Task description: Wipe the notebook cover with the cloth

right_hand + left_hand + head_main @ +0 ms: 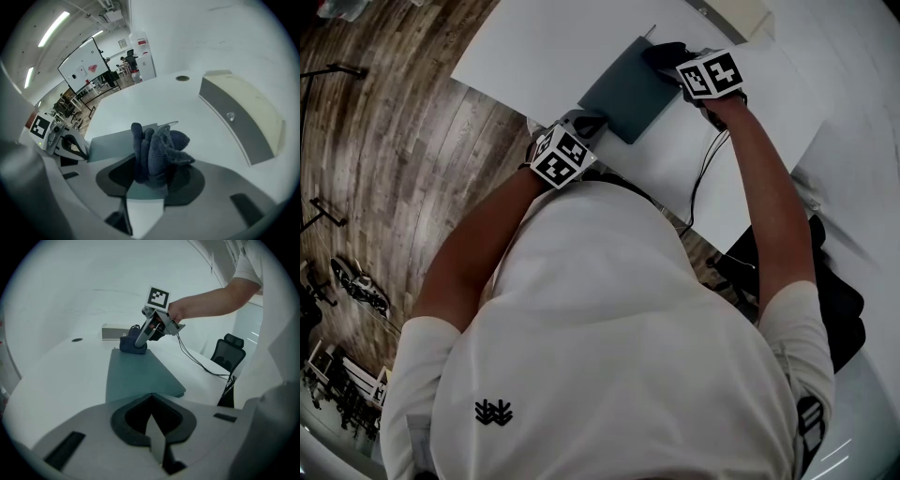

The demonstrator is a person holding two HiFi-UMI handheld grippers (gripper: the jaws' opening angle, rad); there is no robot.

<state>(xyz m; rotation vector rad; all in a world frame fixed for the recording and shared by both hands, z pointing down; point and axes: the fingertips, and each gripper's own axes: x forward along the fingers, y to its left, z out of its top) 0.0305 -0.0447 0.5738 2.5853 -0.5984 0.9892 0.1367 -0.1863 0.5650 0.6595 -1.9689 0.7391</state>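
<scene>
A teal notebook (pixel 626 92) lies closed on the white table (pixel 544 47). My right gripper (pixel 675 58) is shut on a bunched dark blue cloth (pixel 157 154) and presses it on the notebook's far end. In the left gripper view the cloth (pixel 132 344) sits at the far edge of the cover (pixel 138 376). My left gripper (pixel 589 124) is at the notebook's near corner, its jaws closed together over that edge, which they hide. The right gripper view shows the left gripper (pixel 70 143) touching the notebook (pixel 112 140) at its left side.
A black cable (pixel 703 178) runs off the table's near edge beside my right arm. A black office chair (pixel 227 355) stands past the table. A long beige and grey tray (pixel 243 117) and a round grommet hole (pixel 182 78) lie beyond the notebook. Wooden floor (pixel 394 141) is at left.
</scene>
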